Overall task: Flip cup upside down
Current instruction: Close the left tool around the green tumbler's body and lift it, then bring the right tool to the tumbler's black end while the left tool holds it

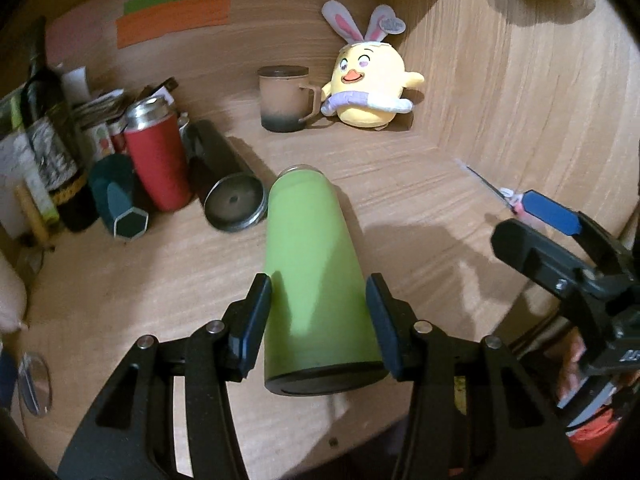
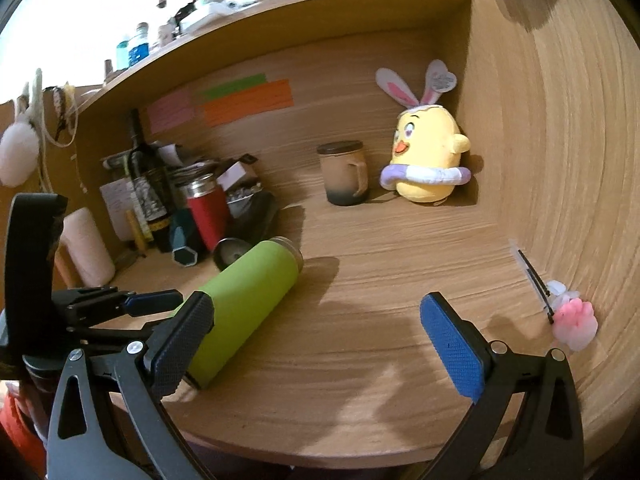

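A: Where is the green cup (image 1: 316, 276)?

B: It lies on its side on the wooden desk (image 1: 400, 200), its dark base toward the desk's near edge and its open metal mouth pointing at the back wall. A round dark lid (image 1: 236, 208) sits just left of the mouth.

A: And the left gripper (image 1: 318, 320)?

B: Its two fingers sit on either side of the cup, close to the base, and both pads touch the green wall. It is clamped on the cup.

A: The right gripper (image 2: 322, 340)?

B: It is spread wide with nothing between its blue pads. It hangs over the desk to the right of the cup; in the right wrist view its left finger overlaps the cup's base end, but I cannot tell whether it touches.

A: What else is around the cup?

B: To the left of its mouth stand a red flask (image 1: 158, 158) with a silver top, a dark bottle (image 1: 46, 128) and a teal hexagonal container (image 1: 120, 204). Beyond the mouth, at the back wall, a brown mug (image 1: 284, 98) with a lid stands beside a yellow chick toy (image 1: 370, 88) with rabbit ears. Well to the right of the cup, by the side wall, lie a pen (image 2: 532, 276) and a pink paw-shaped thing (image 2: 576, 320).
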Demonstrator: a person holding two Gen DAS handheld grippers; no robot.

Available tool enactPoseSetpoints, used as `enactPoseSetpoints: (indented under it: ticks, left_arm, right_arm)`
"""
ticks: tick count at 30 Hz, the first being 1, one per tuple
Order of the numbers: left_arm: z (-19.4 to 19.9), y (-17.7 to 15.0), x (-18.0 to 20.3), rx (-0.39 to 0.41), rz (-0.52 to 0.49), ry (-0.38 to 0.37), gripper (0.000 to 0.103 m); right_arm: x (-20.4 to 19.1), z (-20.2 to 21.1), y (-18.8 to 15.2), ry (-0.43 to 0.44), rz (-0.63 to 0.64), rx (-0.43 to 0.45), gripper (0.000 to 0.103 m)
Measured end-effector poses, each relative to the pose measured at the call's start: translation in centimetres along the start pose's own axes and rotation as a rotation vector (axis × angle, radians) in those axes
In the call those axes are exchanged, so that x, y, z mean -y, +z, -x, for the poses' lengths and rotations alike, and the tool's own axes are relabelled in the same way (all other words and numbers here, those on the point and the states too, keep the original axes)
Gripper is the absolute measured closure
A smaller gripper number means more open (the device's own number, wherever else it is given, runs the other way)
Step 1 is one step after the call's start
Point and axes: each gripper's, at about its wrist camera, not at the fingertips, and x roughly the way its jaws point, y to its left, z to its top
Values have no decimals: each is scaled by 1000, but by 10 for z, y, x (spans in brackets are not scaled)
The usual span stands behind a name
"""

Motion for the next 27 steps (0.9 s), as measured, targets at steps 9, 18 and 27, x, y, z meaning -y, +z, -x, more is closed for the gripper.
enactPoseSetpoints:
  ticks: [9, 18, 27]
  left_arm:
    - [30, -12, -20, 31, 64, -76, 55]
    - [72, -25, -76, 156, 151, 76, 55]
    - [64, -46, -106, 121, 180, 133, 52]
  right_arm:
    - [-28, 16, -6, 30, 18, 4, 0]
    - [-77, -19, -22, 98, 55, -69, 0]
    - [-108, -75, -57, 57, 58, -159, 0]
